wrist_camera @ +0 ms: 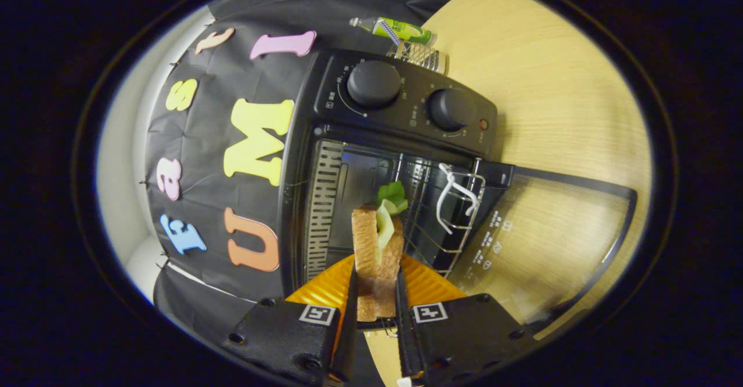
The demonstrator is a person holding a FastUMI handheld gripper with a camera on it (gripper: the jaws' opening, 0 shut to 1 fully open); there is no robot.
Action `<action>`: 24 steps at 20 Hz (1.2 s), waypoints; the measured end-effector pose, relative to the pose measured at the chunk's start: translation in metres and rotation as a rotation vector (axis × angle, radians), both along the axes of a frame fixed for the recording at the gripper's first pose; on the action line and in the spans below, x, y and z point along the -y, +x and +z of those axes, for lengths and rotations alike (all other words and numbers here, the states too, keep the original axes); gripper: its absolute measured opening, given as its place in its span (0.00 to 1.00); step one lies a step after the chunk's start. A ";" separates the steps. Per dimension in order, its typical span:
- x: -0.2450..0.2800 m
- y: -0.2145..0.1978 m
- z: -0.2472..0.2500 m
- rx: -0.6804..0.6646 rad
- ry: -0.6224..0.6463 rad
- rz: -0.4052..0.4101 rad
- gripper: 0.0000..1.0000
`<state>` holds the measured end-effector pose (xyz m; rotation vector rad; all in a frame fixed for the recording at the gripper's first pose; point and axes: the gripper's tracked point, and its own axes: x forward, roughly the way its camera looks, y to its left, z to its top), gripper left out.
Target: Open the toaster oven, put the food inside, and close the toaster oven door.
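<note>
Hand-held gripper (pixel 376 285) clamps toast sandwich (pixel 377 248), lettuce poking out, frame centre; toaster oven (pixel 406 108) door (pixel 551 242) fully open, cavity clear ahead.

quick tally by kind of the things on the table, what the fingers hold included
toaster oven, door open: 1
sandwich, pinched between the gripper fingers ahead of the oven opening: 1
bottles lying beyond the oven: 2, green-labelled and patterned
total: 4
</note>
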<state>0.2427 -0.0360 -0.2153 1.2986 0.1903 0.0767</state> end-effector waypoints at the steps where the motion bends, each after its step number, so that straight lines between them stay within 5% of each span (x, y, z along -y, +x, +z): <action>1: -0.001 0.007 -0.002 -0.008 -0.015 0.006 0.35; 6: -0.011 0.029 -0.006 -0.010 -0.122 0.038 0.35; 14: -0.033 0.039 -0.003 -0.006 -0.340 0.217 0.54; 19: -0.037 0.043 -0.013 0.008 -0.662 0.261 0.79; 24: -0.032 0.045 -0.022 -0.027 -1.005 0.251 0.89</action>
